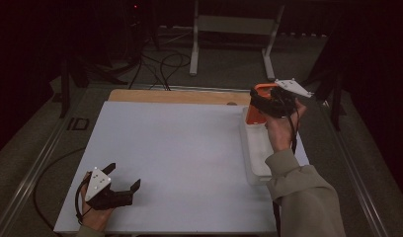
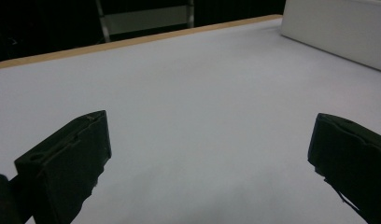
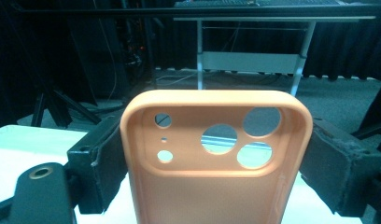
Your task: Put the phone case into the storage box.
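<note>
Wide white table [image 1: 180, 148], long white tray [image 1: 256, 163] at right. Above tray's far end, right gripper [image 1: 268, 101] clamped on orange case [image 3: 216, 158] by its side edges. Probably light, flexible, grippy; best pinched across edges. Lower half cut off. Near left, left gripper [image 1: 121, 180] open, idle.

Setting: lab or recording studio, dimly lit. Evidence: desk [image 1: 180, 148] covered by a plain white sheet over a wooden top; black curtains [image 3: 347, 42] along the walls; loose cables [image 1: 162, 66] on grey carpet; white metal frame stand [image 1: 234, 29] behind (another like it in the right gripper view); dark tripod legs [image 3: 51, 105].
</note>
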The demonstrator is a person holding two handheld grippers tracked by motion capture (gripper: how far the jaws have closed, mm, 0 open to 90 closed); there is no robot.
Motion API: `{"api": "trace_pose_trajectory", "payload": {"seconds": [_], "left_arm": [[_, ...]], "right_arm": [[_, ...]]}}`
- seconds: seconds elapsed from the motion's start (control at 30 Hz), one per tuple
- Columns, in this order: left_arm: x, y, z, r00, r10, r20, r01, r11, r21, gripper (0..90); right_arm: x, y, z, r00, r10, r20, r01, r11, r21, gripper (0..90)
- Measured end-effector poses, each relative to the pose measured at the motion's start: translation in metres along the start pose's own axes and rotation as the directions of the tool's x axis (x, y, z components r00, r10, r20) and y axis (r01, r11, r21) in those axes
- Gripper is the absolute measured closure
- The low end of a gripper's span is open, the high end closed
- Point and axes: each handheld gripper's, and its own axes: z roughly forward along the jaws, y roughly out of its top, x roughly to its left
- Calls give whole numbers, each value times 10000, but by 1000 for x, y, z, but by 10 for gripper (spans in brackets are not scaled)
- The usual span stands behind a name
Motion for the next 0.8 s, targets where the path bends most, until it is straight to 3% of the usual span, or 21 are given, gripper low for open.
{"api": "trace_pose_trajectory", "payload": {"seconds": [0.13,0.3,0.53,0.67,0.8], "left_arm": [[0,0,0,10000,10,1,-10,10000,-4,2],[0,0,0,10000,-3,-10,3,10000,-5,2],[0,0,0,10000,-3,-33,3,10000,-8,2],[0,0,-1,10000,-22,-21,22,10000,-42,2],[1,0,-1,10000,-35,-29,34,10000,-56,2]], "right_arm": [[-2,-1,5,9999,-11,127,10,10000,85,154],[-5,-3,11,9993,303,220,-306,9994,159,154],[-7,-4,16,9988,287,395,-295,9994,195,154],[-9,-5,20,9967,627,516,-636,9978,168,154],[-10,-7,24,9955,675,661,-691,9974,223,154]]}}
